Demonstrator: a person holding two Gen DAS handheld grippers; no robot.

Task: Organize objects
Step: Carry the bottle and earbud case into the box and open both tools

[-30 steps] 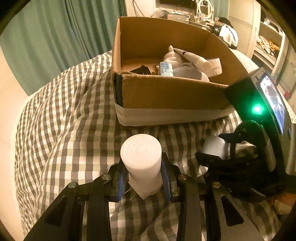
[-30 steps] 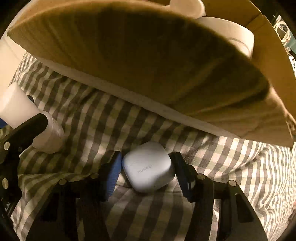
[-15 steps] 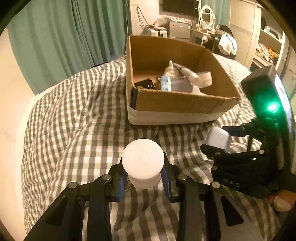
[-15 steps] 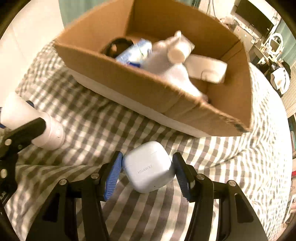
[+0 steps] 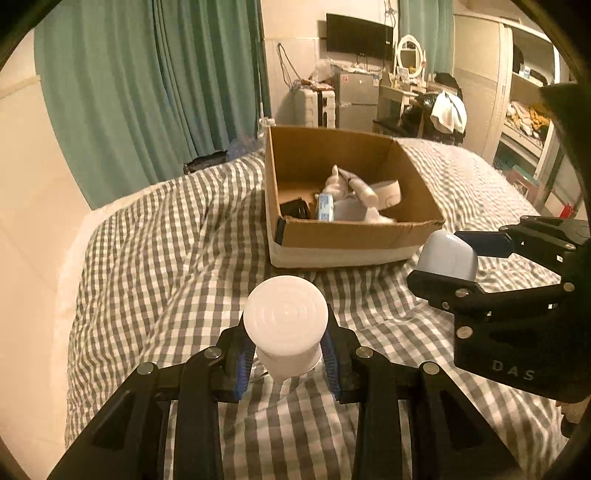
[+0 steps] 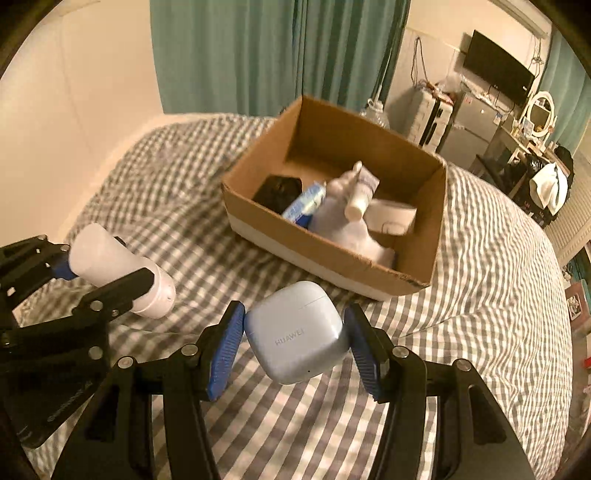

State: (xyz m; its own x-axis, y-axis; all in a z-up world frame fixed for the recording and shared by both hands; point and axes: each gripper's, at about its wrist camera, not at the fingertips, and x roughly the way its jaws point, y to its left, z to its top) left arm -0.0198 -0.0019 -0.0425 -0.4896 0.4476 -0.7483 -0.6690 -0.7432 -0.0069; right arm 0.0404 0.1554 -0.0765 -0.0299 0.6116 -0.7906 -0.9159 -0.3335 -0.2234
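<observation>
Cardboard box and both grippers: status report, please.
Left gripper shut on white bottle. Right gripper shut on earbuds case. Cardboard box ahead, open, path unobstructed.

A bed covered in a grey-and-white checked blanket point(image 5: 177, 258) fills the foreground. Teal curtains point(image 5: 147, 81) hang behind it beside a cream wall point(image 6: 92, 74). Further back, a black television point(image 5: 359, 36) is mounted on the wall above a small silver fridge point(image 5: 356, 99), with a white suitcase point(image 5: 317, 107) just beside it. A round white vanity mirror point(image 5: 409, 59) stands on a cluttered dresser.
</observation>
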